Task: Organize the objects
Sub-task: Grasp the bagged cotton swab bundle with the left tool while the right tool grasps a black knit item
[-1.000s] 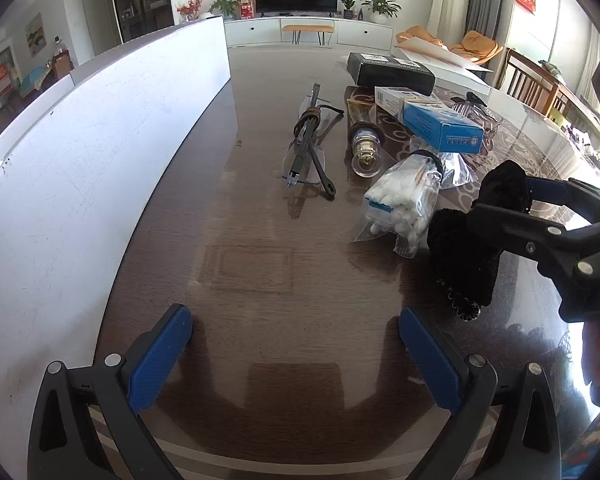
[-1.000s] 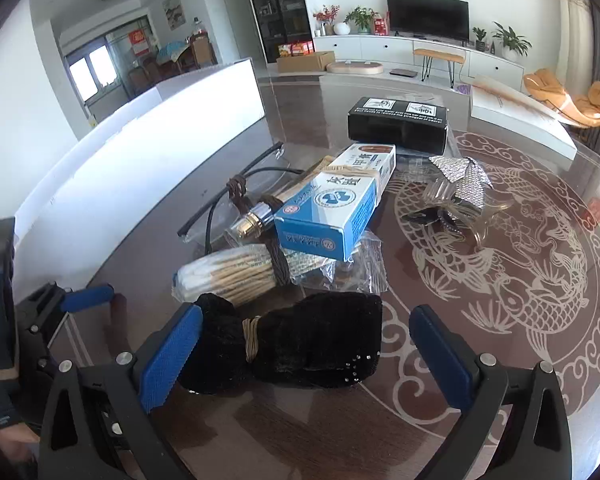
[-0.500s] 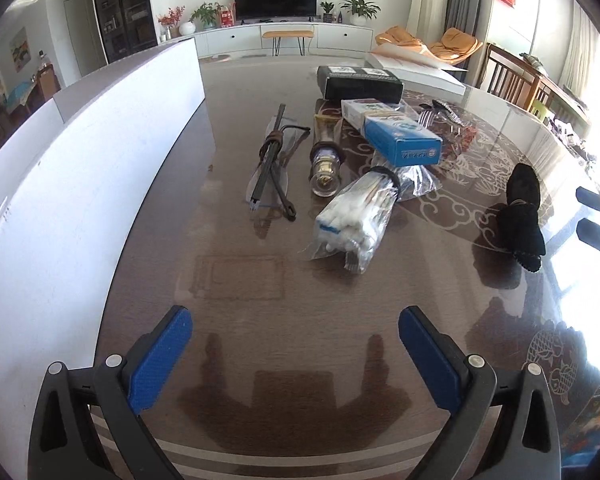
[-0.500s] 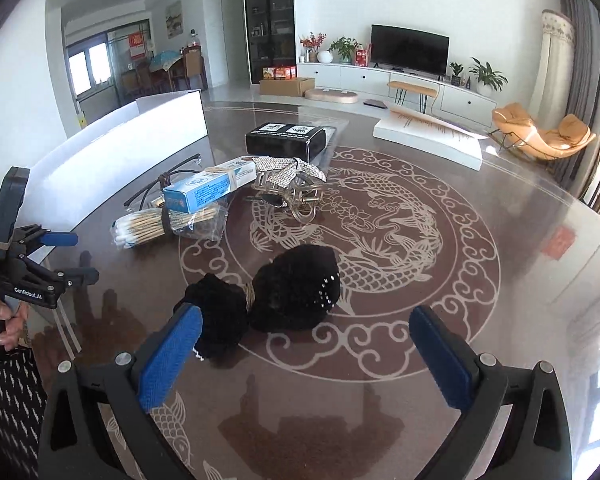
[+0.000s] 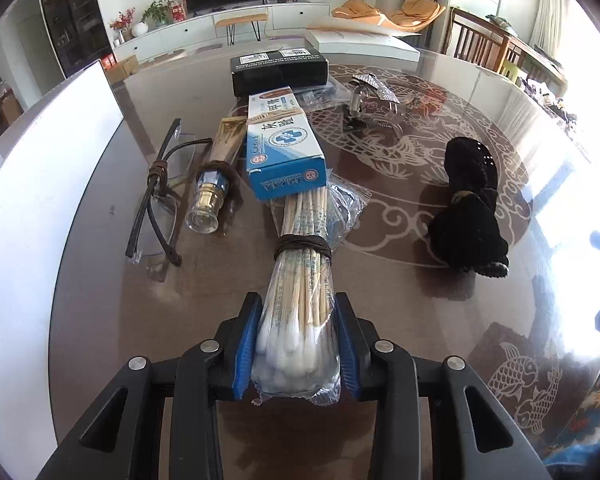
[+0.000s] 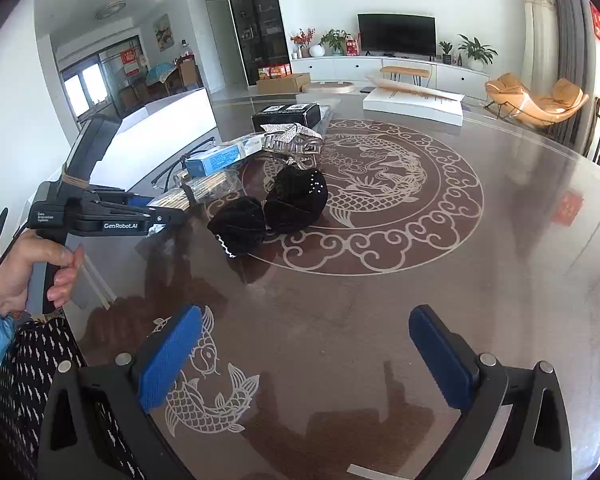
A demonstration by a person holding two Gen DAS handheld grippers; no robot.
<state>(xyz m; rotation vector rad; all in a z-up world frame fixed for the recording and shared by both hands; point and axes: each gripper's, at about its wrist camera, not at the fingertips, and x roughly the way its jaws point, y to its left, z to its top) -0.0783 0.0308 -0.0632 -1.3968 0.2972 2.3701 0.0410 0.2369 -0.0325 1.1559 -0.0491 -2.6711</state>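
The left gripper (image 5: 296,344) is squeezing the bag of cotton swabs (image 5: 298,308) between its two blue pads (image 5: 247,348). The pads are pressing on the soft white tips at the near end of the bag. The sticks are pointing straight away from the gripper, with a brown band (image 5: 302,246) wrapped around the middle. The far end of the bag is tucked under a blue and white box (image 5: 284,148), which is lying straight ahead of the gripper. A black box (image 5: 278,70) is sitting farther ahead, past the blue one.

Ahead and to the left of the left gripper, a small glass bottle (image 5: 210,196) is lying on its side. A pair of glasses (image 5: 156,204) is lying just left of the bottle. Ahead and to the right, a black cloth bundle (image 5: 466,208) is resting on the table (image 5: 400,320), well apart from the swabs. A shiny silver hair clip (image 5: 370,98) is sitting far ahead on the right.

The right gripper (image 6: 306,354) is wide open and is holding nothing. It is hanging over the fish drawing on the table. The black cloth bundle (image 6: 272,208) is lying ahead of it, a bit to the left. The left gripper (image 6: 168,216) is showing off to its left, held by a hand (image 6: 32,270).
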